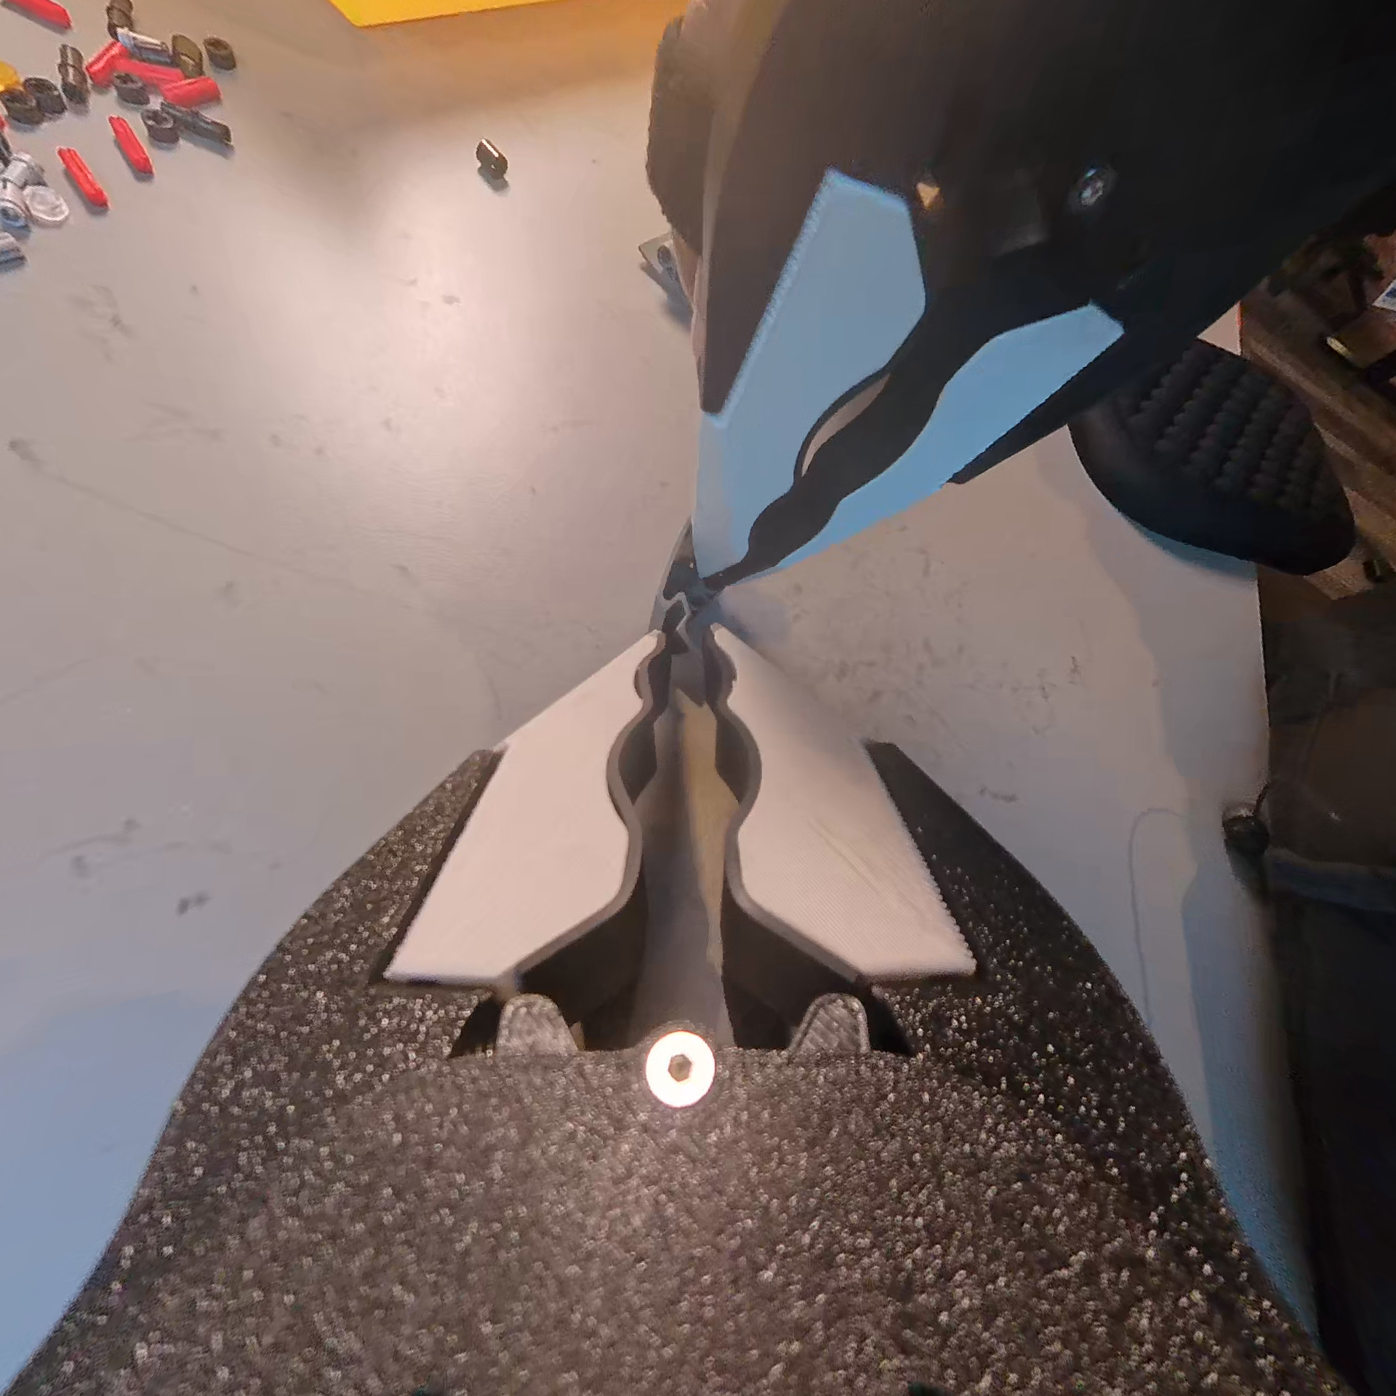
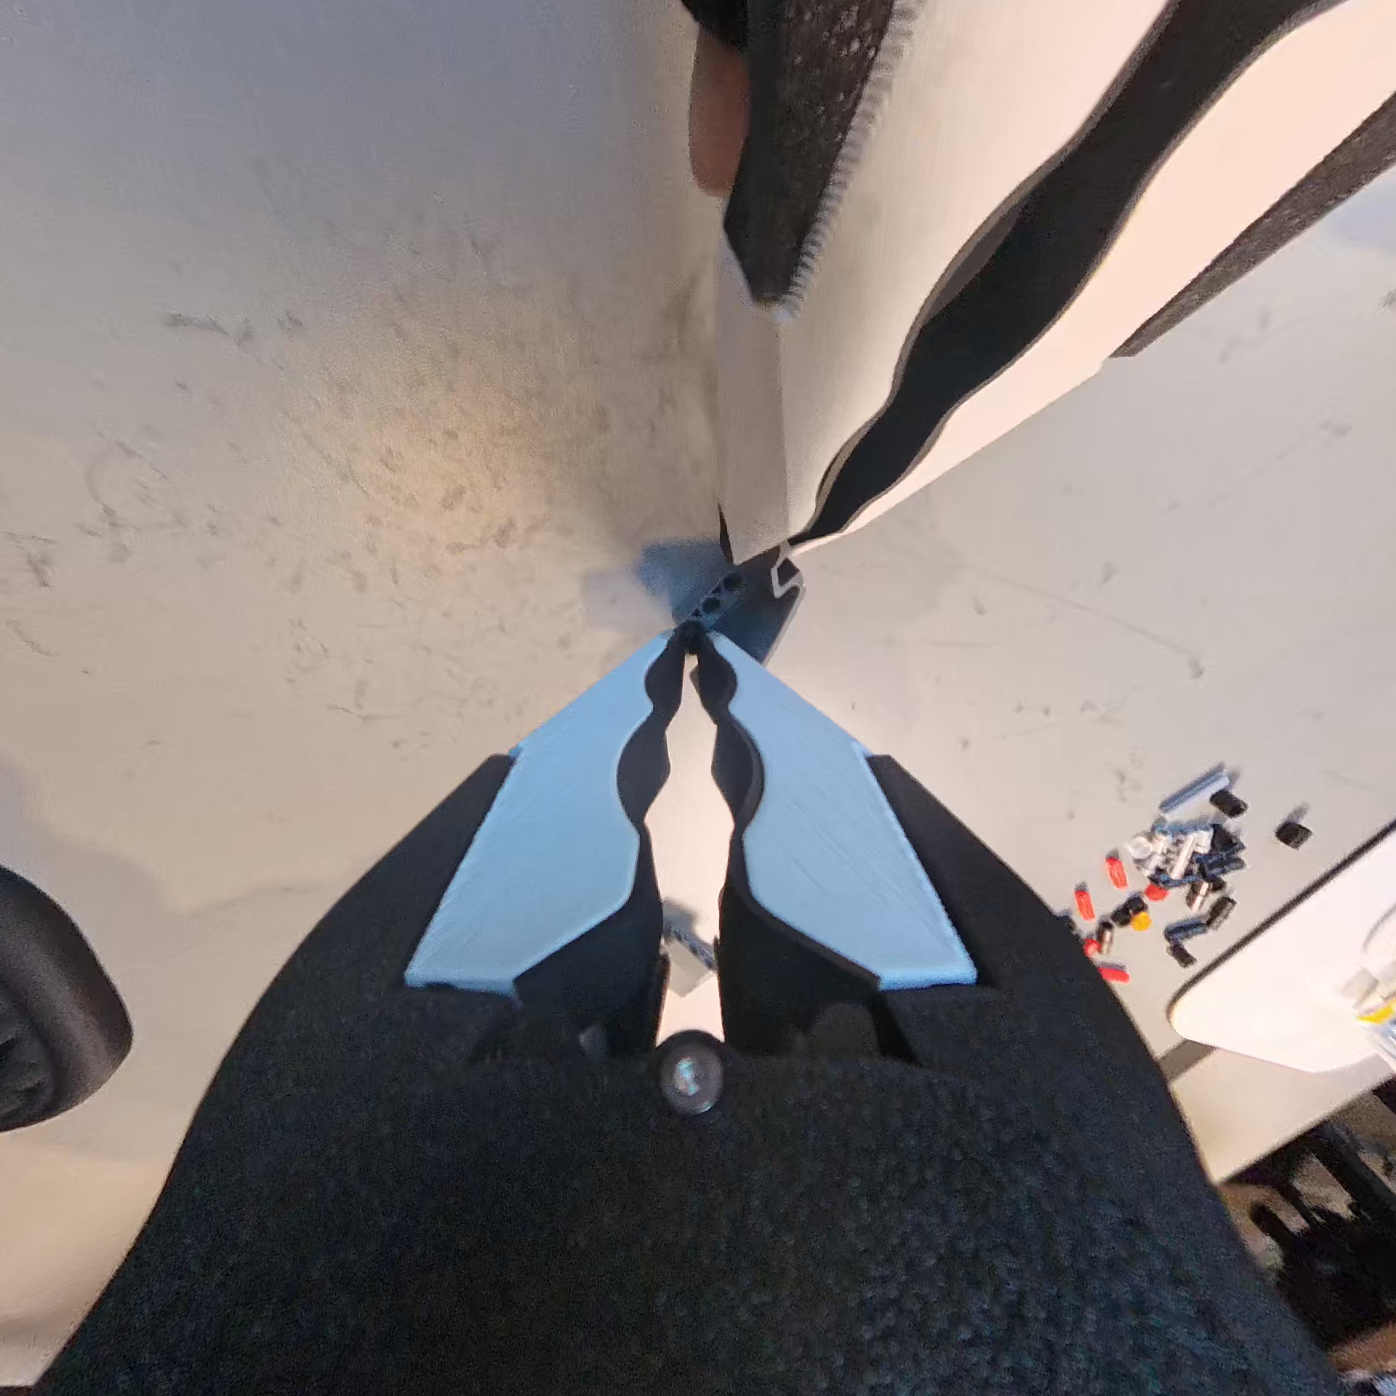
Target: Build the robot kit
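1. Left gripper [image 1: 684,642] pinched closed on grey slotted bracket [image 2: 744,604], held above table [image 1: 302,453].
2. Right gripper [image 2: 689,633] tips nearly closed, nipping bracket's holed end; what it grips, unclear.
3. Keep both grips steady, aligned; parts pile [image 1: 113,98] well away from bracket.

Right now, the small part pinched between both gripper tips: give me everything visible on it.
The grey part looks like a short metal bracket or profile piece with small round holes along one face and a hooked edge. It sits above the pale table, the left gripper shut on one end, the right gripper at the other. Its full shape is hidden.
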A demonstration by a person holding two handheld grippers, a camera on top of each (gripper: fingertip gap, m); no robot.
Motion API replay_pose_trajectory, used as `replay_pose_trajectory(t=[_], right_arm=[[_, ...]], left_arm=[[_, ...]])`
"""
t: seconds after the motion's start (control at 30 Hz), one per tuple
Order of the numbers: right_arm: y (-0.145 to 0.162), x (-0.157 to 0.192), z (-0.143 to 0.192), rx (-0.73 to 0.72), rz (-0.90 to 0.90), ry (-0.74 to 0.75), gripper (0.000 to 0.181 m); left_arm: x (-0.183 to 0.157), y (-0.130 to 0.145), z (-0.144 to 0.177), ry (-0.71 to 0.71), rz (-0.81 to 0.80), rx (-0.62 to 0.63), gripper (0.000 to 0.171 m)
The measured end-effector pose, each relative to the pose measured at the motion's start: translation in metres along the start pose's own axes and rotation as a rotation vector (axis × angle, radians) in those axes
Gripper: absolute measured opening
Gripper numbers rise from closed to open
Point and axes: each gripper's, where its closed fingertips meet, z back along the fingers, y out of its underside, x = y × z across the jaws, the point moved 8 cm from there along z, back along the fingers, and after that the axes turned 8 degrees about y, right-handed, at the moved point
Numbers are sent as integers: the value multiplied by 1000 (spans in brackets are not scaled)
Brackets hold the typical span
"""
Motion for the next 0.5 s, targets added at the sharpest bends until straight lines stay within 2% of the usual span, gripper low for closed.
replay_pose_trajectory(t=[0.27,0.5], right_arm=[[2,0,0,-29,-90,0,3],[7,7,5,-141,-144,100,8]], left_arm=[[3,-1,0,-5,16,-11,7],[4,-1,-1,-62,21,2,4]])
